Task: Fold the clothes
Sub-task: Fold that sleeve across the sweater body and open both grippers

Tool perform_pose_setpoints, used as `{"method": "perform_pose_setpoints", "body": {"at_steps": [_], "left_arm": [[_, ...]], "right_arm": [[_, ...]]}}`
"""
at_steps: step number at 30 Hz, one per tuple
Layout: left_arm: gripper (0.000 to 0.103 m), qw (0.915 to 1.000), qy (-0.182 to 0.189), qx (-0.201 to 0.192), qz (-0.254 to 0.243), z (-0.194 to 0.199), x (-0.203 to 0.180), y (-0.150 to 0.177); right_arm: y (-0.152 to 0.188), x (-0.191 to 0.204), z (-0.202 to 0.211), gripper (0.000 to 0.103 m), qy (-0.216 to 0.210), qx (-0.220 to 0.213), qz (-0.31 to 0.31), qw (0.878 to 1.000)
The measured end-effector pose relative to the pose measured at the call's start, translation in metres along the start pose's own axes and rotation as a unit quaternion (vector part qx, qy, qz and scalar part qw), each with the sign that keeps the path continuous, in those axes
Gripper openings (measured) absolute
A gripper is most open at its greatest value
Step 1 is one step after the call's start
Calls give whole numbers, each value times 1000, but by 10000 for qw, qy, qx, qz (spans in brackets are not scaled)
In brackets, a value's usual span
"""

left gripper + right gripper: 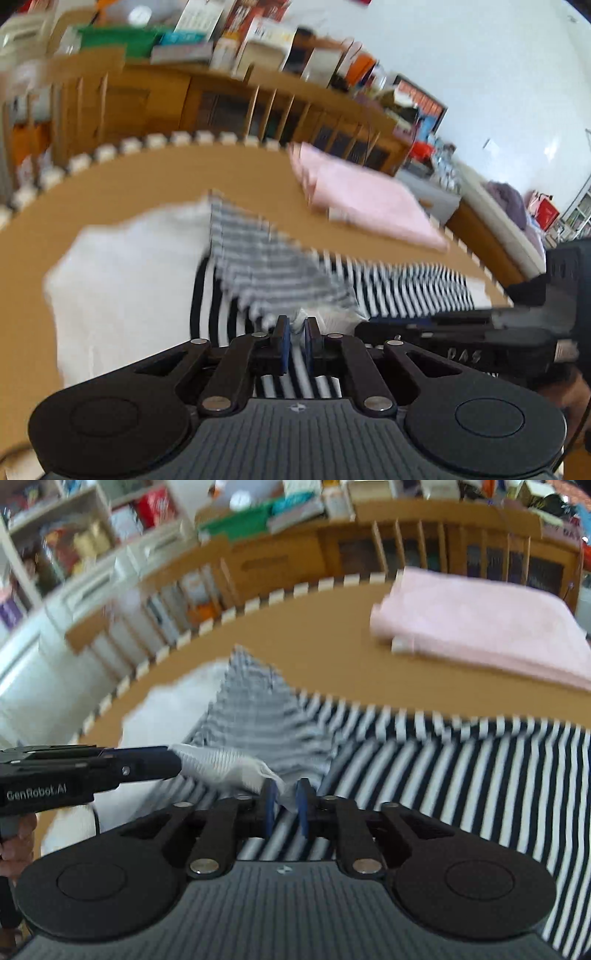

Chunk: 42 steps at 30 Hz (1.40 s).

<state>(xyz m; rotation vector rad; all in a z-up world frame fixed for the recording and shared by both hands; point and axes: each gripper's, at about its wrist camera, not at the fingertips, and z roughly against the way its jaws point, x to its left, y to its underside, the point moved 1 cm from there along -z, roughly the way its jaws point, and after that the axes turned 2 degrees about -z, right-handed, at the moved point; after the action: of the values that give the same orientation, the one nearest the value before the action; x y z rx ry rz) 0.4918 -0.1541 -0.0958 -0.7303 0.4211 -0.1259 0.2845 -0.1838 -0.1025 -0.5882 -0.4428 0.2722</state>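
Folding over the striped garment (461, 775), left gripper (295, 334) and right gripper (286, 805) both pinching its raised edge, next needing laying flat, releasing.

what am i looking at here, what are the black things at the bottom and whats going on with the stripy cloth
Each picture comes from a camera on a hand-held gripping tool, looking forward along its two blue-padded fingers. One view is from the left tool, the other from the right tool; a person holds one in each hand.

On the brown table lies a black-and-white striped garment, with a white garment beside it and a folded pink cloth farther back.

Both tools pinch the striped garment's edge, lifting a flap that shows its paler inside, apparently mid-fold. The images are motion-blurred.
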Motion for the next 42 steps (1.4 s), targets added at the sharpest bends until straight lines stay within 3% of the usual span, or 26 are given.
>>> {"method": "perform_pose_setpoints", "body": {"at_steps": [1, 3, 4, 6, 8, 12, 13, 14, 15, 17, 19, 21, 26, 29, 31, 33, 36, 39, 41, 42], "left_arm": [[15, 10000, -13, 70, -19, 6, 1, 6], [26, 9999, -57, 63, -66, 20, 5, 13], [26, 9999, -61, -7, -91, 28, 7, 14], [40, 9995, -146, -175, -219, 38, 8, 9], [46, 9985, -285, -408, -210, 40, 7, 2], [43, 9983, -290, -376, -331, 21, -6, -1], [39, 9982, -347, -168, -454, 11, -10, 2], [23, 9979, -402, 115, -491, 1, -11, 5], [16, 9970, -463, 419, -463, -9, -11, 10], [16, 9959, -554, 521, -482, -12, -11, 17], [23, 9937, -711, 645, -577, -6, -15, 18], [47, 9918, -922, 765, -441, 6, -17, 16], [52, 9883, -1187, 865, -410, 49, -28, 21], [57, 9882, -1177, 854, -488, 75, -36, 35], [57, 9886, -1127, 854, -527, 90, -41, 46], [62, 9890, -1050, 867, -580, 102, -47, 60], [71, 9894, -979, 914, -568, 114, -54, 80], [73, 9886, -1098, 893, -511, 128, -60, 100], [86, 9876, -1252, 851, -405, 134, -64, 112], [87, 9871, -1324, 827, -359, 136, -66, 118]], "right_arm": [[6, 0, 5, 40, -42, 67, 12, 10000], [11, -1, 16, 39, -71, 91, 12, 9999], [11, -1, 21, 39, -33, -10, 5, 10000], [6, -4, 29, 39, 71, -276, -75, 9996], [0, -7, 28, 40, 154, -475, -294, 9983], [-2, -2, 5, 27, 140, -339, -475, 9982], [0, 1, -1, 24, 214, -242, -422, 9986], [3, 3, -7, 23, 264, -144, -377, 9988], [6, 4, -8, 24, 310, -162, -338, 9988], [8, 5, -5, 23, 393, -171, -393, 9983], [9, 7, 2, 25, 464, -210, -493, 9975], [10, 11, 22, 30, 508, -421, -610, 9960], [43, 33, 72, 37, 640, -486, -776, 9937], [80, 48, 106, 48, 955, -503, -771, 9912], [105, 55, 128, 68, 1230, -562, -783, 9877], [130, 57, 148, 77, 1560, -656, -906, 9814], [164, 55, 176, 80, 1960, -810, -1179, 9701], [190, 43, 196, 82, 2032, -1000, -1491, 9625], [204, 35, 205, 83, 2017, -1058, -1603, 9604], [209, 30, 207, 83, 2008, -1051, -1623, 9604]]}}
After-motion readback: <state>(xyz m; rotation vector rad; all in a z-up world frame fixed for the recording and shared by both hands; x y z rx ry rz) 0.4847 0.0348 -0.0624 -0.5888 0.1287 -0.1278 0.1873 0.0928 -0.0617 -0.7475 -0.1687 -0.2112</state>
